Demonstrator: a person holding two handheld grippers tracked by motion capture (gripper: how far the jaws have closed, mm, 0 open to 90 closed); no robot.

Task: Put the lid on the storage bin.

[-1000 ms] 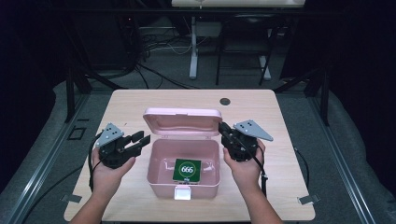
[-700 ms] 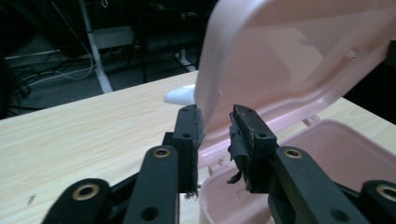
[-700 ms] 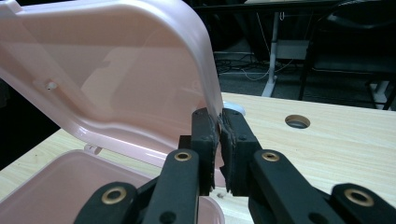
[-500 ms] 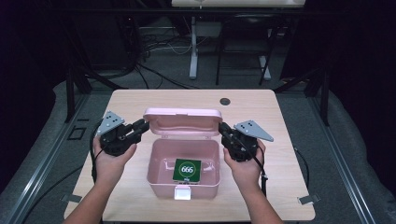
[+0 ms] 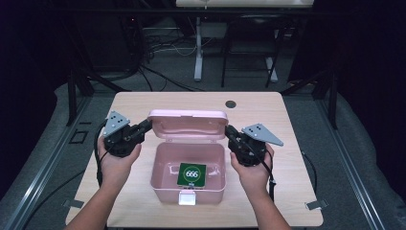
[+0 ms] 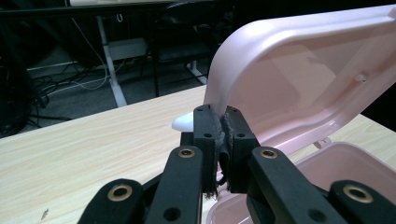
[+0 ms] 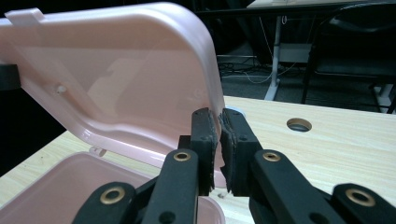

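You are clamping the left gripper [image 5: 145, 126] onto the left edge of the pink box's raised lid [image 5: 187, 124] at frame centre; its jaws have just been closing there. Your right gripper [image 5: 230, 132] is pinching the right edge, so closing looks ready. Earlier, the left jaws were gaping beside the box [image 5: 165, 160].

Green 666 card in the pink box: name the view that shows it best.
The high view. Looking down into the open pink box, it shows the green card flat on the bottom, its number readable. The two gripper views catch the raised lid and a strip of the box's inside, not the card.
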